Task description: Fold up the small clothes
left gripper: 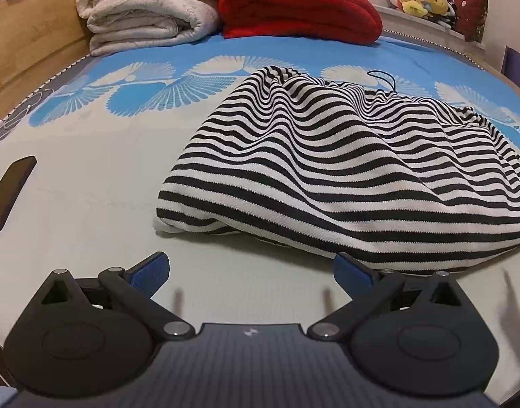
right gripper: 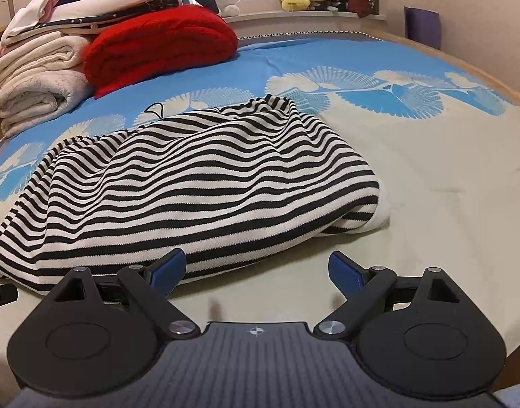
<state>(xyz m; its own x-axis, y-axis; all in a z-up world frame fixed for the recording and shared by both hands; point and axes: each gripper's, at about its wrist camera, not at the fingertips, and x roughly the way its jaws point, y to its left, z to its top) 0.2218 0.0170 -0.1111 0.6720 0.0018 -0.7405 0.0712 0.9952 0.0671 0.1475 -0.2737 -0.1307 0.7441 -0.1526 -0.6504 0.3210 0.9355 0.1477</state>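
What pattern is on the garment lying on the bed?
Black and white horizontal stripes on the garment; clearest in the right wrist view.

The left gripper (left gripper: 251, 272), jaws wide apart, hovers over the bed (left gripper: 89, 204) just beside the rumpled striped garment (left gripper: 345, 170).

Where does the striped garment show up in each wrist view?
Left wrist: striped garment fills centre-right, running off the right edge.
Right wrist: striped garment fills centre-left, reaching the left edge.
Shared landmark: the red blanket, folded behind it at the far end of the bed.
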